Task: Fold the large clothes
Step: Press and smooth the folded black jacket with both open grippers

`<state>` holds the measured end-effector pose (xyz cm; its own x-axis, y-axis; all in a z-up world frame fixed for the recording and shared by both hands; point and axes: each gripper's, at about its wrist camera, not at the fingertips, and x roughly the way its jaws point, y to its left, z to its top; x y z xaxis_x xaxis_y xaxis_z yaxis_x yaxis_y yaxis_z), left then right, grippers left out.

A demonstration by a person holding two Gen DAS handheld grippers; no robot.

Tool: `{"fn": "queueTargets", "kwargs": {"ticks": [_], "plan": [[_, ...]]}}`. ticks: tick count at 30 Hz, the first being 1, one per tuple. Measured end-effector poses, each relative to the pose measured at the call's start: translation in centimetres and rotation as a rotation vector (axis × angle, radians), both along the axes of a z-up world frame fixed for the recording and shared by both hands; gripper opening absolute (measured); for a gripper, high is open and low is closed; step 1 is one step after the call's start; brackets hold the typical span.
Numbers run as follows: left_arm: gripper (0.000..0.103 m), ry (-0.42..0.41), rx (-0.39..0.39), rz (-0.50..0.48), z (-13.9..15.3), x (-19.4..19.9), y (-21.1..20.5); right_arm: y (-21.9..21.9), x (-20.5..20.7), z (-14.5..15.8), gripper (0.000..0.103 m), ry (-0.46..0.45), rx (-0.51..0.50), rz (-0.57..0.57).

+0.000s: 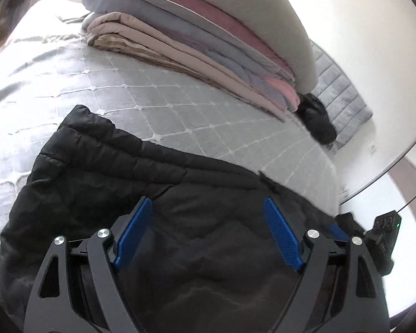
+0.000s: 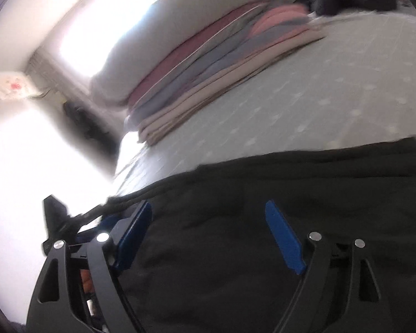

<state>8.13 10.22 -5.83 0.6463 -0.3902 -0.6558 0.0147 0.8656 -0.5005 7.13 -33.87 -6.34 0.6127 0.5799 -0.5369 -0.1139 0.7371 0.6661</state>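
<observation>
Black puffer jacket (image 1: pixel 102 166) lies flat on the quilted bed cover (image 1: pixel 180 105), filling the lower half of both wrist views, long axis running left-right across frame; directly below both grippers, neither clearly nearer. Left gripper (image 1: pixel 208 233) jaws spread wide, holding nothing; right gripper (image 2: pixel 208 233) likewise wide apart and empty, view blurred; both pitched down over the fabric, contact cannot be judged.
</observation>
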Motion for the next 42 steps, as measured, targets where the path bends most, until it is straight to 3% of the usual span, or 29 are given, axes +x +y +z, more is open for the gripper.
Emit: {"fn": "queueTargets", "kwargs": {"ticks": [3, 5, 8, 10, 13, 16, 18, 21, 26, 28, 29, 32, 37, 42], "plan": [[0.079, 0.05, 0.014, -0.011, -2.5, 0.7, -0.1, -1.2, 0.9, -3.6, 0.083, 0.064, 0.024, -0.006], [0.079, 0.032, 0.093, -0.029, -2.6, 0.7, -1.0, -0.4, 1.1, -3.7, 0.083, 0.064, -0.022, 0.01], [0.079, 0.021, 0.134, -0.023, -2.1, 0.4, -1.5, 0.0, 0.4, -2.6, 0.083, 0.066, -0.07, -0.002], [0.079, -0.011, 0.112, -0.005, -1.0, -0.3, -1.3, -0.3, -1.1, -0.4, 0.083, -0.002, -0.057, -0.003], [0.079, -0.09, 0.155, -0.007, 0.8, -1.3, -1.8, -1.5, -3.0, 1.9, 0.084, -0.091, -0.149, -0.074], [0.079, -0.105, 0.202, -0.015, 0.9, -1.4, -2.7, -3.5, -2.4, -0.5, 0.086, -0.003, -0.227, -0.177], [0.079, -0.075, 0.224, -0.024, -0.1, -1.1, -3.2, -3.8, -1.6, -3.1, 0.086, 0.067, -0.225, -0.153], [0.079, -0.044, 0.269, -0.03, -1.2, -0.9, -3.9, -2.9, -1.7, -2.3, 0.086, 0.062, -0.308, -0.146], [0.079, -0.088, 0.323, -0.024, -0.5, -1.8, -4.4, -2.3, -3.7, 0.9, 0.086, -0.042, -0.44, -0.224], [0.079, -0.073, 0.341, -0.025, -0.8, -1.6, -4.9, -3.2, -2.7, -0.7, 0.092, 0.03, -0.453, -0.241], [0.079, -0.057, 0.352, -0.018, -1.2, -1.4, -5.0, -3.7, -1.9, -2.4, 0.094, 0.093, -0.414, -0.221], [0.08, -0.054, 0.401, -0.014, -1.6, -1.3, -5.8, -2.9, -1.4, -2.8, 0.096, 0.092, -0.428, -0.208], [0.082, -0.062, 0.451, -0.022, -1.5, -1.6, -6.4, -2.3, -2.8, -1.0, 0.096, 0.036, -0.464, -0.24], [0.082, -0.108, 0.448, -0.01, 0.3, -2.6, -5.9, 2.6, -5.0, 3.1, 0.096, -0.105, -0.419, -0.146]]}}
